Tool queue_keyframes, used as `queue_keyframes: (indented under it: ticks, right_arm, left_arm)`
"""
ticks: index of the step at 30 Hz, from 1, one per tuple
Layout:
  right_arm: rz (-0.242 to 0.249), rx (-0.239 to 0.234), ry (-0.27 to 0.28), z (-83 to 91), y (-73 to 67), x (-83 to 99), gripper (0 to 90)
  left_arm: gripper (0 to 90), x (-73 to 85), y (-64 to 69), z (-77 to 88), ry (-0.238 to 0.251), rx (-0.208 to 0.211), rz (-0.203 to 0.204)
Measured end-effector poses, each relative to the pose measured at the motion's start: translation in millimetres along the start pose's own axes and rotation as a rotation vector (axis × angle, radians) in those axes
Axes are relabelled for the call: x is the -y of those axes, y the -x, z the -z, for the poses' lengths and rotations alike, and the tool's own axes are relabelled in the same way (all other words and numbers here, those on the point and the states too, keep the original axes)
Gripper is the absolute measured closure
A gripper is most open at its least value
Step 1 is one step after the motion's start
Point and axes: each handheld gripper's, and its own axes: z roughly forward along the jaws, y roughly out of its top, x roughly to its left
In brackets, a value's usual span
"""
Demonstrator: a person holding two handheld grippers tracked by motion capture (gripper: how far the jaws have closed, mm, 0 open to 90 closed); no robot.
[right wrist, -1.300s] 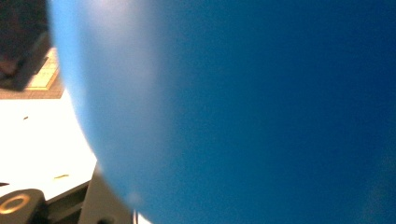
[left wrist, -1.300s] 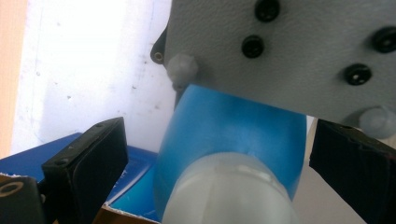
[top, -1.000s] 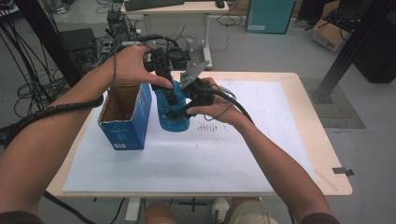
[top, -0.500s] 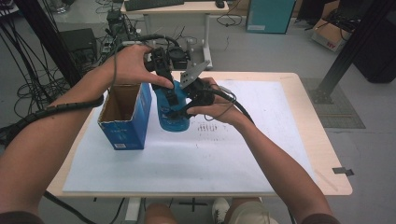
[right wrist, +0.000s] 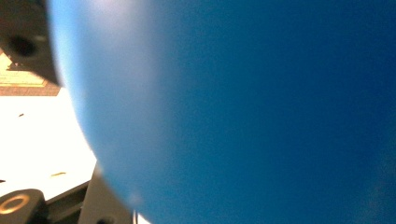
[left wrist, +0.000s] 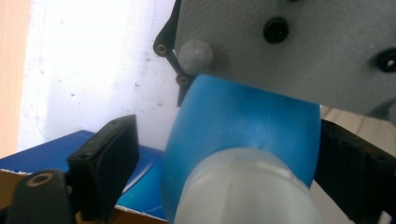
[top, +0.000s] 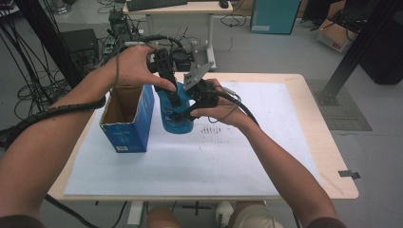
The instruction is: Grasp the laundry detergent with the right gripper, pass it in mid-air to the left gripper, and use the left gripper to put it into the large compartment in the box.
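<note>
One blue plastic bottle [top: 175, 114] stands upright on a white sheet [top: 190, 156] that covers most of one light wooden table [top: 328, 142], just beside one open blue cardboard box [top: 128, 118]; the box is to the bottle's left in the high view, and whether the two touch cannot be told. Two hands work at the bottle, each with one black two-jaw gripper. The right gripper [top: 187, 110] comes in from the bottle's right side and pinches the bottle's body, its jaws clamped on it; in the right gripper view the blue wall [right wrist: 243, 112] of the bottle sits right against the lens. The left gripper [top: 172, 92] comes down on the bottle's top from above and behind. In the left gripper view its two jaws stand either side of the bottle's whitish cap [left wrist: 247, 186] and blue shoulder [left wrist: 243, 121]; they have just been closing, with the cap between them, but the left jaw stands apart from it, so the claw is spread and not yet gripping. One grey three-cornered plate [left wrist: 289, 42] of the right gripper rises just beyond the bottle.
</note>
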Motion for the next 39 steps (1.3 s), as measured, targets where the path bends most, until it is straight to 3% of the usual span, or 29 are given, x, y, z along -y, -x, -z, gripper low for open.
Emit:
queue_keyframes:
  ticks: [5, 7, 8, 9, 12, 13, 15, 18, 19, 26, 39]
  right_arm:
    - [0.005, 0.001, -0.001, 0.8, -0.5, -0.4, 43.5]
    - [-0.026, -0.008, -0.025, 1.9, -3.2, 0.0, 43.5]
    - [-0.012, -0.005, -0.019, 1.3, -2.4, 0.0, 43.5]
    - [0.081, 0.029, 0.031, -2.1, 4.9, -0.5, 43.5]
    - [0.083, 0.024, 0.025, -1.5, 3.9, -0.3, 43.4]
    - [0.081, 0.022, 0.028, -1.4, 3.6, -0.4, 43.5]
    - [0.09, 0.025, 0.037, -1.2, 4.2, -0.3, 43.4]
    - [0.061, 0.013, 0.026, 0.9, 1.8, -0.2, 43.4]
    - [0.096, 0.026, 0.044, -0.3, 4.8, -0.4, 43.4]
    - [0.067, 0.007, 0.033, 0.5, 2.4, 0.1, 43.4]
    - [0.027, -0.015, 0.018, 1.3, -2.0, 1.0, 43.4]
  left_arm:
    - [22.8, -1.0, 1.7, 1.0, -0.01, 0.01, -0.01]
    - [24.1, -1.4, 2.4, 0.0, -0.013, 0.002, -0.013]
    - [24.3, -1.8, 2.0, 0.6, -0.024, 0.01, -0.018]
    - [24.6, -1.9, 2.3, 0.3, -0.025, 0.016, -0.019]
    - [25.8, -2.2, 2.2, -0.5, -0.032, 0.033, -0.018]
    - [25.7, -2.1, 2.7, -2.2, -0.027, 0.01, -0.011]
    - [23.6, -2.0, 2.3, -3.6, -0.031, 0.017, -0.004]
    - [24.4, -2.4, 2.1, -3.6, -0.029, 0.028, -0.005]
    - [25.1, -2.6, 2.2, -3.5, -0.031, 0.028, -0.008]
    - [33.1, -3.2, 4.1, -3.7, -0.025, 0.029, -0.016]
    - [34.9, -5.4, 6.2, -2.7, -0.058, 0.037, -0.029]
